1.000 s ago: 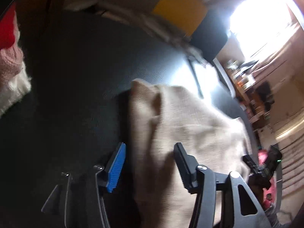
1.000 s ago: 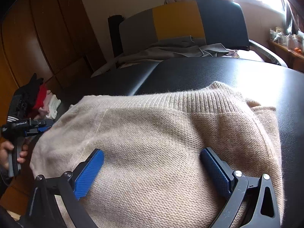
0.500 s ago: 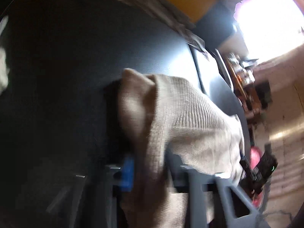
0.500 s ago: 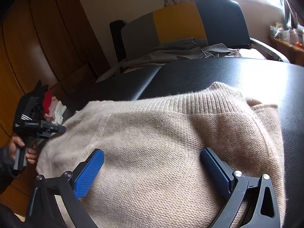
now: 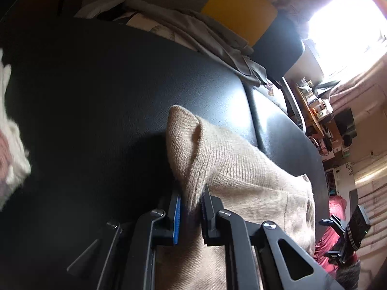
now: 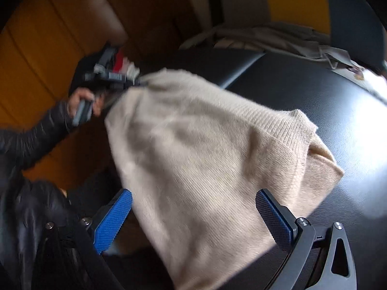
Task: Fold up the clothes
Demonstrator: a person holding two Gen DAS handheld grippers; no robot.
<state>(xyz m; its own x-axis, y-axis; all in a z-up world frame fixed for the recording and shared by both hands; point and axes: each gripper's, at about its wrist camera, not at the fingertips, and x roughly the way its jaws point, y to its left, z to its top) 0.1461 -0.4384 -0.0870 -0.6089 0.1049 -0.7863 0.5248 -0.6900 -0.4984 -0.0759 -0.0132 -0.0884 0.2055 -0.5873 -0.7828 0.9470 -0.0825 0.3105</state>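
Beige knitted sweater (image 6: 205, 149), bunched, one edge lifted off the black padded surface (image 5: 96, 96).

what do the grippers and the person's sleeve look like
Both are black, angular two-finger tools with silver screws. The right gripper has blue textured pads on both fingers; the left gripper shows a blue pad on one finger. The person's sleeve is dark, shiny and ribbed, like a padded jacket.

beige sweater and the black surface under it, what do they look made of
Beige sweater: soft knit, probably wool or a wool blend; visible ribbed rows and a slightly fuzzy face.
Black surface: looks like leather or vinyl padding; fine grain, dull sheen under window light, and a seam between cushions.
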